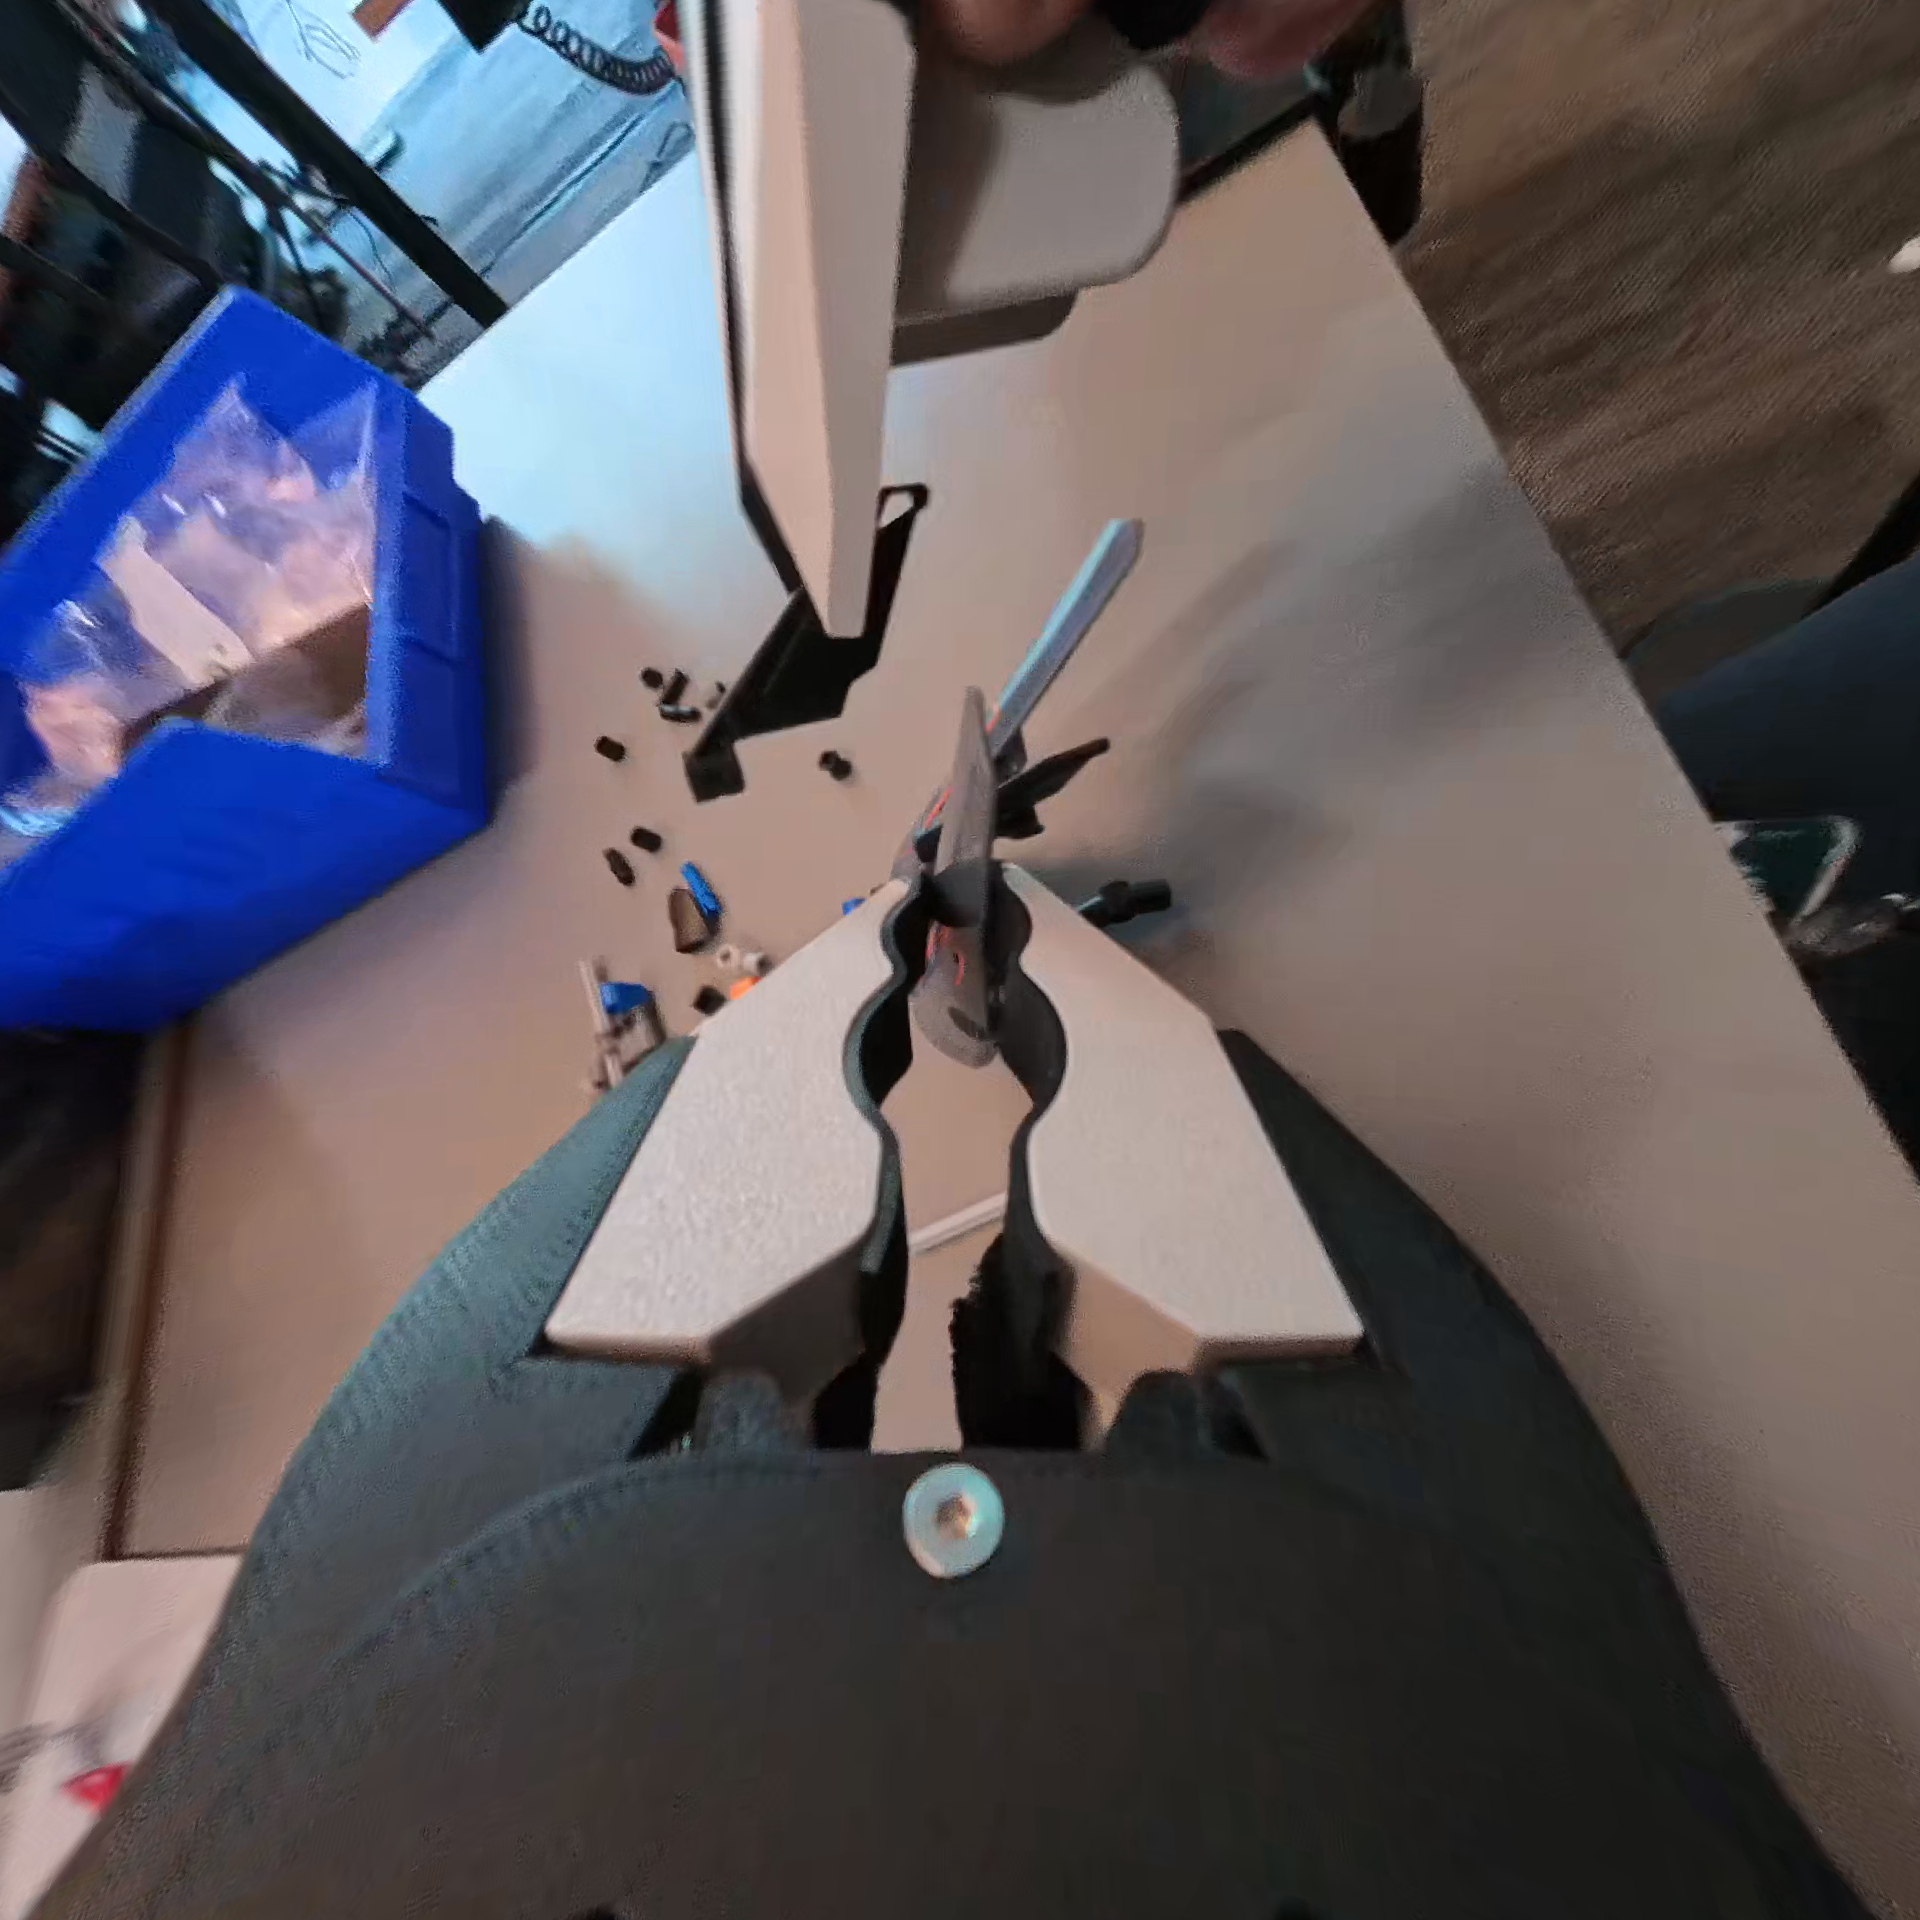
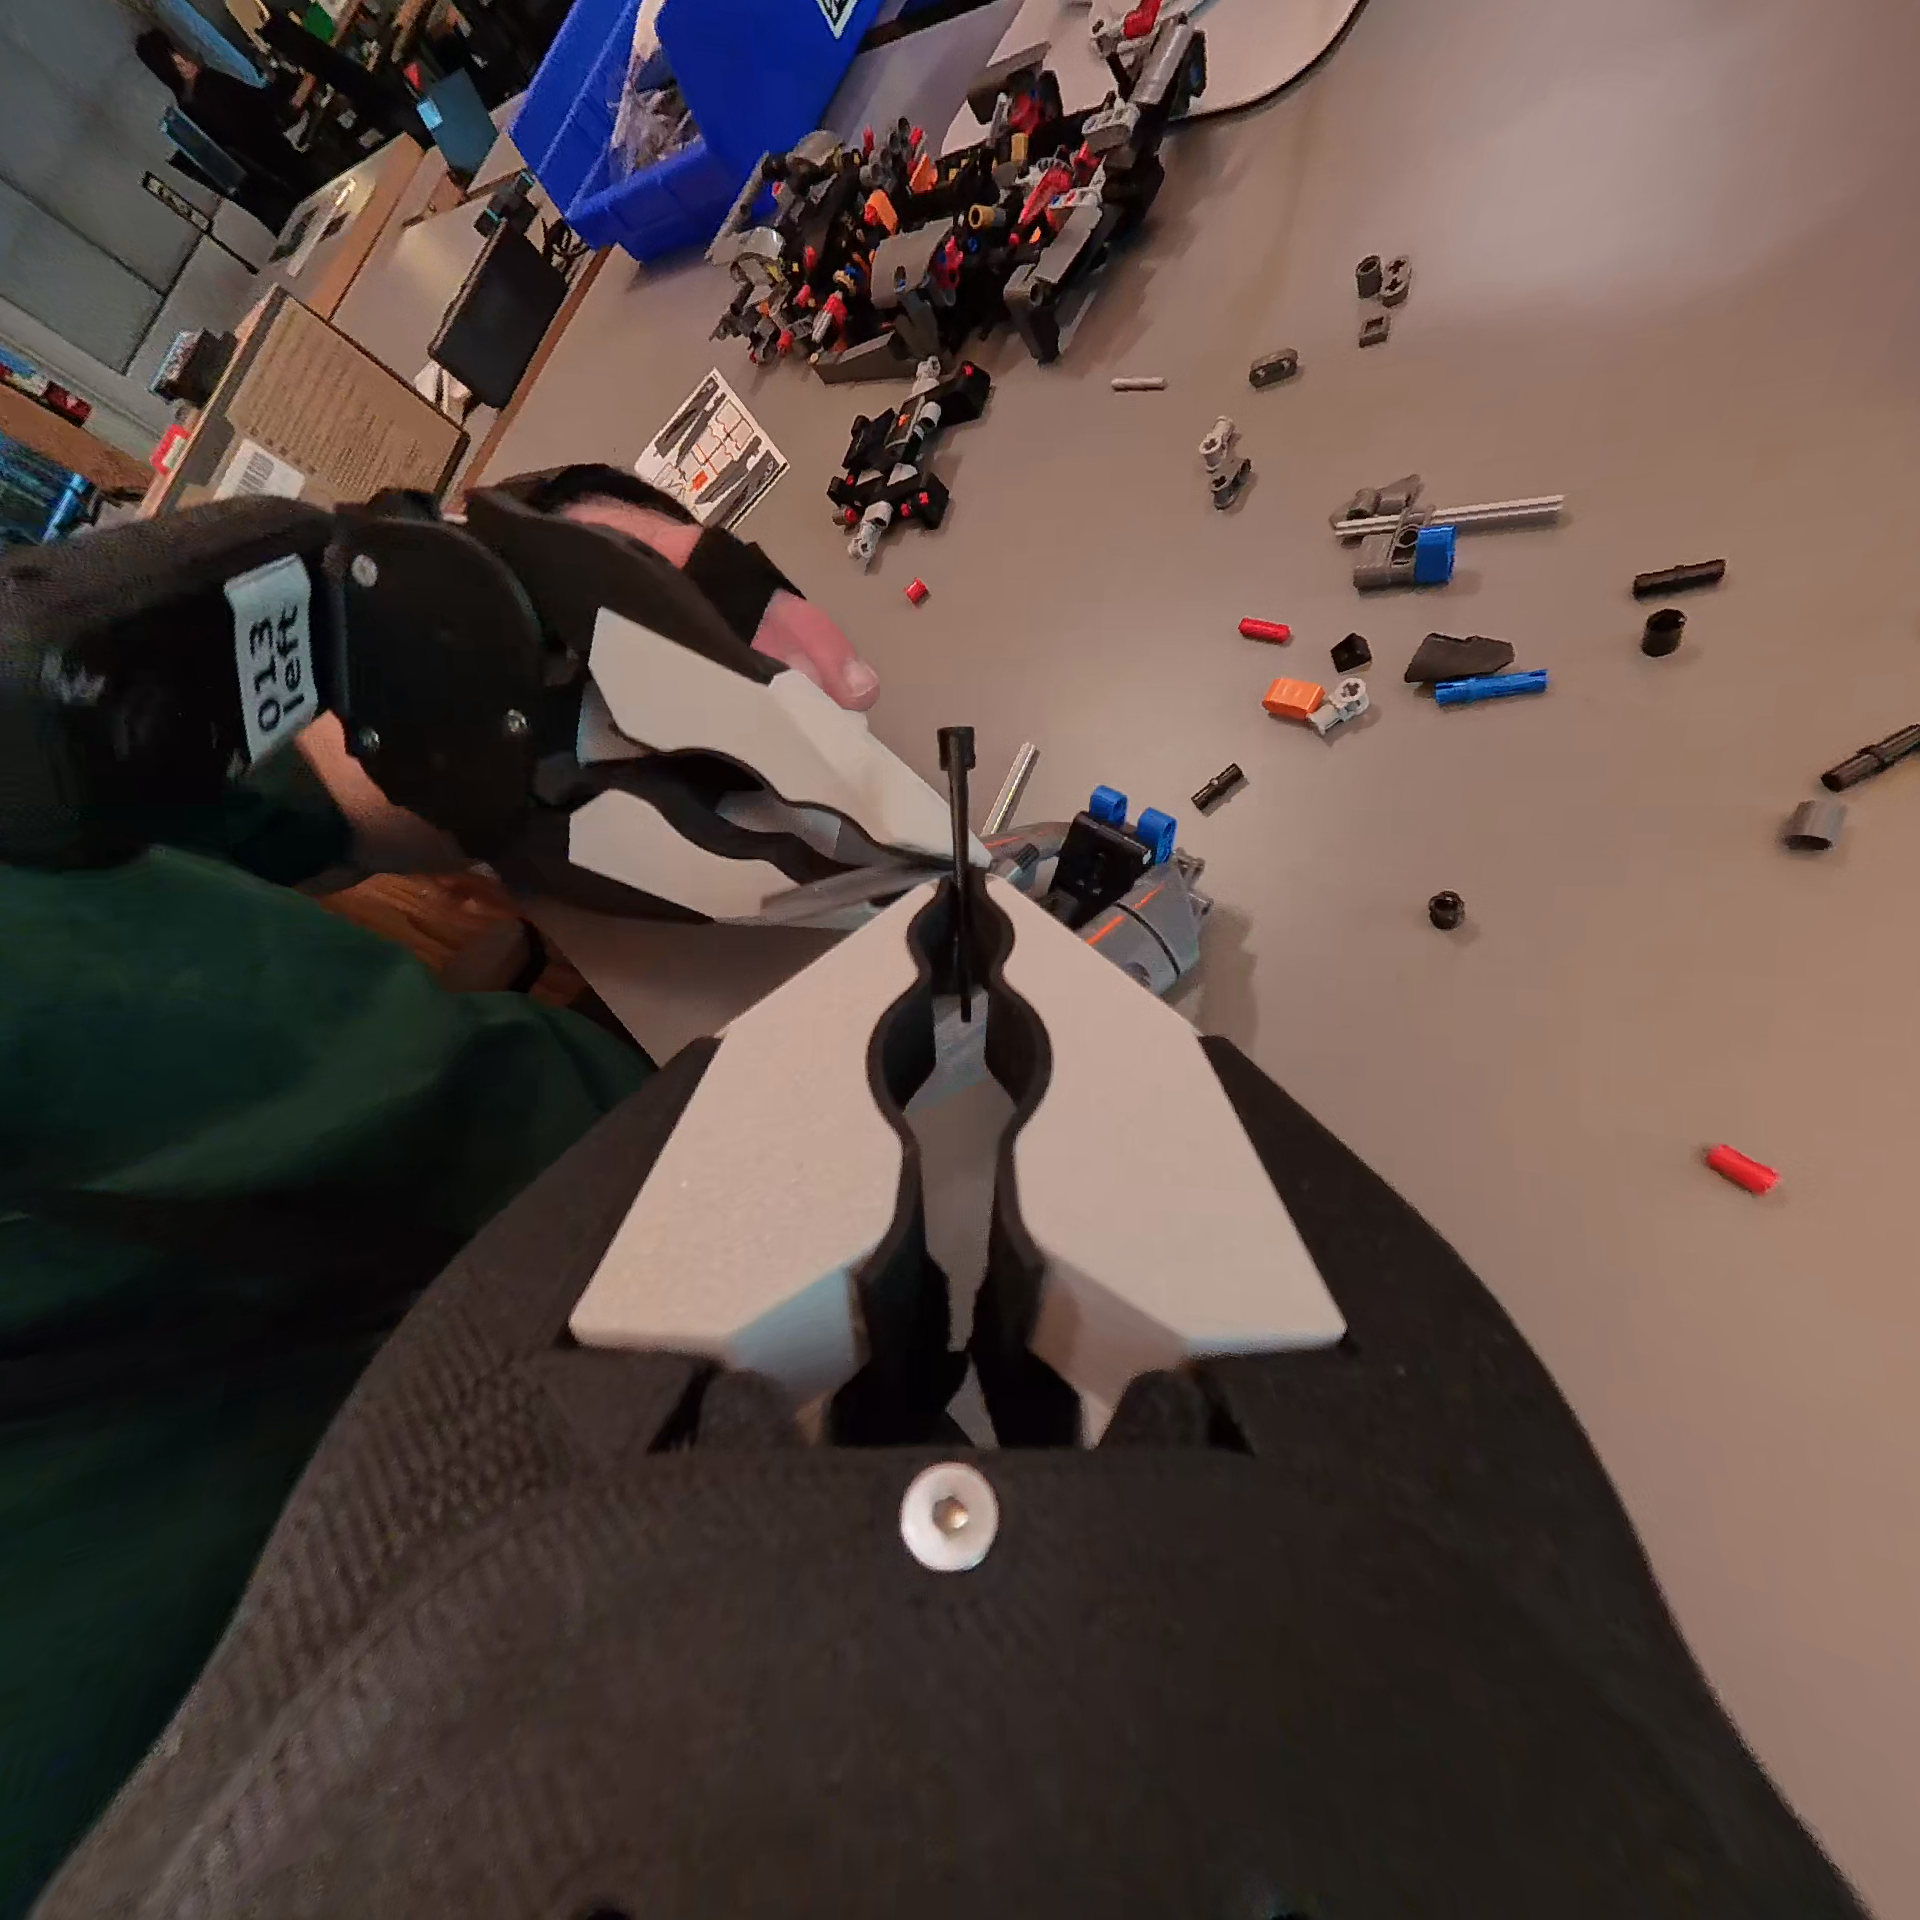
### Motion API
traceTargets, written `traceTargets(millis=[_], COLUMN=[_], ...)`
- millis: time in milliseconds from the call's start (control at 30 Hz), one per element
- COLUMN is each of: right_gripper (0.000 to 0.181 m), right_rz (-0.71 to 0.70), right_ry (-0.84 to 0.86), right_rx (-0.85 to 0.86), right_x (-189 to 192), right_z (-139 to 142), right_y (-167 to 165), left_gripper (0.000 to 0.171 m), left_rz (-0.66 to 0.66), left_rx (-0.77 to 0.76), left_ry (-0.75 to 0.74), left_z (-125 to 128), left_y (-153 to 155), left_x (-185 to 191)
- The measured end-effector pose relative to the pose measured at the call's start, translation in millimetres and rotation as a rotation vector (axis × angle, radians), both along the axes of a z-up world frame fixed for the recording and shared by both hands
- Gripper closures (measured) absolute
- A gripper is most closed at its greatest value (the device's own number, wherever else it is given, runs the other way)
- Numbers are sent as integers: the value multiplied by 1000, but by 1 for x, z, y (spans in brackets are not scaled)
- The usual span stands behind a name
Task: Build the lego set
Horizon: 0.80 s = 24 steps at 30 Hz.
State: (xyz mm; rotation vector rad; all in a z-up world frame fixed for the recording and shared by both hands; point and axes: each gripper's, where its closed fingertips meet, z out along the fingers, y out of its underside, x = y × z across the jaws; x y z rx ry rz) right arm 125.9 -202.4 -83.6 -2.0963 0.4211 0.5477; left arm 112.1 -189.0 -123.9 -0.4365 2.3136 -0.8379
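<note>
**Thin axle, tilted panel: slip risk at the join**

Between my right gripper (image 2: 961, 914) fingers a thin black axle (image 2: 957, 821) is pinched upright; my left gripper (image 1: 961, 914) clamps the grey panel assembly (image 1: 961, 925) edge-on above the desk (image 2: 1455, 1039). Misaligned pushing could twist either loose. Beyond lie loose pieces (image 2: 1351, 665).

Two tongs are in view, the left tongs (image 2: 914, 852) and the right tongs (image 2: 961, 904). One blue bin (image 2: 665, 114) stands on the desk (image 2: 1558, 1351). One large heap of mixed bricks (image 2: 935, 239) lies beside it; its pieces are too many and too tangled to count. One printed sheet (image 2: 712, 449) lies flat. Loose on the desk are three small red pins (image 2: 1741, 1168), one orange brick (image 2: 1292, 695), one long blue pin (image 2: 1490, 687), one black wedge (image 2: 1457, 656) and one small black assembly (image 2: 904, 442). One thin black axle (image 2: 958, 821) stands upright. One grey subassembly (image 2: 1132, 894) carries two blue pegs (image 2: 1108, 805).
</note>
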Motion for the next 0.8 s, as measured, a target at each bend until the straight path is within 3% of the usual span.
traceTargets(millis=[167,433,800], right_gripper=[181,181,181], right_rz=[-56,-189,-154], right_ry=[-19,-14,52], right_rx=[6,30,98], right_x=[-2,-6,-12], right_z=[-3,-34,-50], right_y=[-16,-47,-56], left_gripper=[164,166,155], left_rz=[-28,-123,-42], left_rx=[200,365,356], left_ry=[-127,-239,-237], left_z=[-1,-12,-20], left_y=[-20,-58,-58], left_x=[7,7,3])
